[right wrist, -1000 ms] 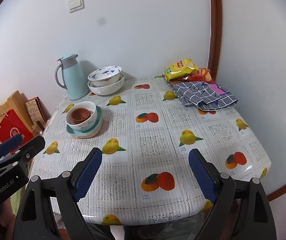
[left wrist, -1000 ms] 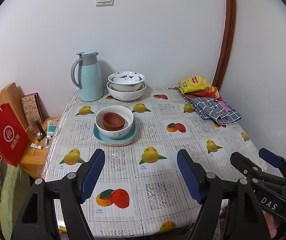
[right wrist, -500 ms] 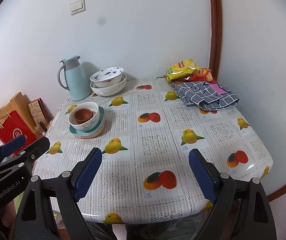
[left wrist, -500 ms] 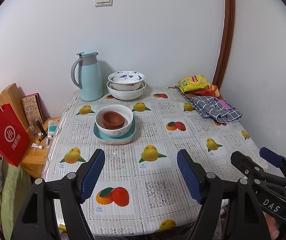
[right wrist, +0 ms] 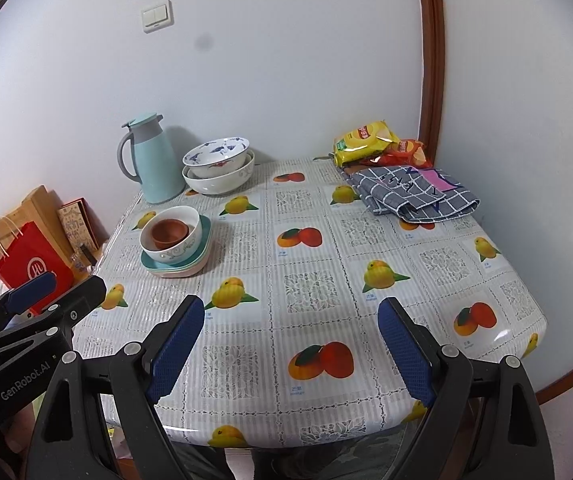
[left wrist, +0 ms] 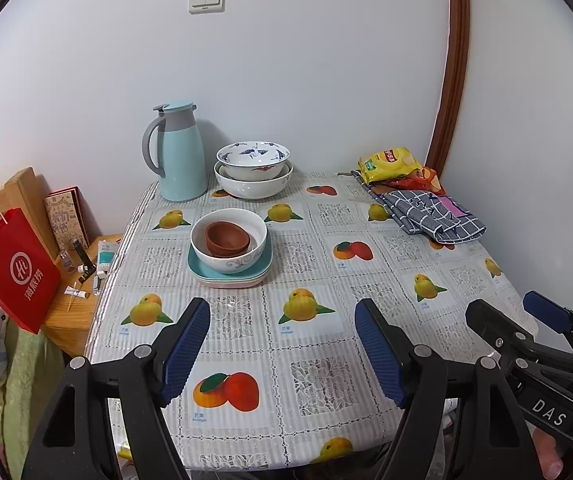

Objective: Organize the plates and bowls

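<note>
My jaws on both grippers are spread and empty; next I reach the brown bowl [left wrist: 227,238] on the table [left wrist: 326,280].

a brown bowl [left wrist: 226,239] in a white bowl [left wrist: 228,246], teal plate [left wrist: 200,266], light blue jug [left wrist: 180,152], desk [left wrist: 314,280] cloth with fruit pictures.

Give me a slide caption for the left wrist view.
Open left claw hovers over the table, facing a brown bowl nested in a white bowl on stacked plates.
</note>
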`<state>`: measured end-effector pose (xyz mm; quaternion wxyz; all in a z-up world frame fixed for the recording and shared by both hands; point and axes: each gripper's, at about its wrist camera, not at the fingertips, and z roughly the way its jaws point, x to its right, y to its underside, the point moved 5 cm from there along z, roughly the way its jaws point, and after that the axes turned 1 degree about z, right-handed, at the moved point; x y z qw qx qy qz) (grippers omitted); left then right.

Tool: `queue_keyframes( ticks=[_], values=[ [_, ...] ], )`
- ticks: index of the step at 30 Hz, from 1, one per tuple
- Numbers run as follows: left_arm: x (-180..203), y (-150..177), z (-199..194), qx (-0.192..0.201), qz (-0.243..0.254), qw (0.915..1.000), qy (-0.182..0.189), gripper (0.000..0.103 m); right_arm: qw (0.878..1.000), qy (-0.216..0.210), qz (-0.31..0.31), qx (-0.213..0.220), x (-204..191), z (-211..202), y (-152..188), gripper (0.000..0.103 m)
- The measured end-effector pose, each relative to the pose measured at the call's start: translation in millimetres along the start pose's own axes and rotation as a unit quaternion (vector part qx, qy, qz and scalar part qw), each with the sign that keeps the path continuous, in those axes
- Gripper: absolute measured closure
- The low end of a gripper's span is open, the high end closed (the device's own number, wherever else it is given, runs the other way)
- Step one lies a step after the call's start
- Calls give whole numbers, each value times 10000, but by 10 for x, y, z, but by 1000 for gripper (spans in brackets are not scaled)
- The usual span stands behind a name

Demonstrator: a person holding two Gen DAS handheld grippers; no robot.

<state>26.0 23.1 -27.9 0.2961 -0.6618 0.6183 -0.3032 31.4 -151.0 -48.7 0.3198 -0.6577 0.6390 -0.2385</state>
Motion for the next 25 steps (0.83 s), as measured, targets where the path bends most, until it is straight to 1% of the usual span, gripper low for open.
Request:
queue_keyframes(
  ticks=[21,25],
  values=[
    [-61,-8,-9,31,32,10000,-83,30,10000,11,-9,66,-17,-60,-18,15],
    [-71,-35,0,107,83,9999,-55,30,10000,-35,-8,67,-33,-38,-35,15]
  ],
)
